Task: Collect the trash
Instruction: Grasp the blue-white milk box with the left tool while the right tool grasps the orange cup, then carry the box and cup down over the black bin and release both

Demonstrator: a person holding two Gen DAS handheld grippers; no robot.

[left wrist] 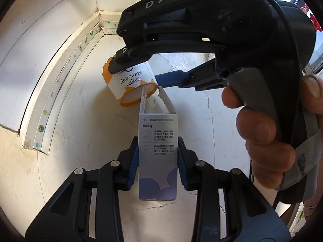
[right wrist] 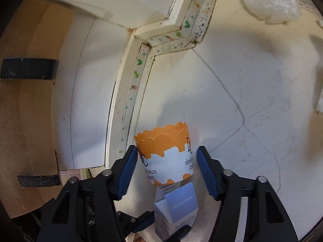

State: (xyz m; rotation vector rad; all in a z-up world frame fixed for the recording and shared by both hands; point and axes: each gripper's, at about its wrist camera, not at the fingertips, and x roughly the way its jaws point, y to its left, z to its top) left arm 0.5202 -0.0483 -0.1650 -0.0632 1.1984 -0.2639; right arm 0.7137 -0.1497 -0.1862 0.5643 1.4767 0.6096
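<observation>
An orange-and-white paper cake cup (right wrist: 167, 157) printed "delicious cakes" lies tipped on the white floor, its scalloped rim toward the wall. My right gripper (right wrist: 166, 151) stands open around it: the left pad touches the cup's side and a narrow gap shows at the right pad. In the left wrist view the same cup (left wrist: 131, 80) sits under the right gripper (left wrist: 137, 71). My left gripper (left wrist: 158, 141) is shut on a small white and lavender carton (left wrist: 157, 125) with its top flap open. The carton (right wrist: 177, 205) hangs just below the cup.
A white baseboard with coloured sticker tape (right wrist: 139, 80) runs along the wall and turns a corner behind the cup. A wooden board (right wrist: 26, 111) stands at the left. A crumpled clear plastic bag (right wrist: 268, 2) lies farther off. A person's hand (left wrist: 262, 131) grips the right handle.
</observation>
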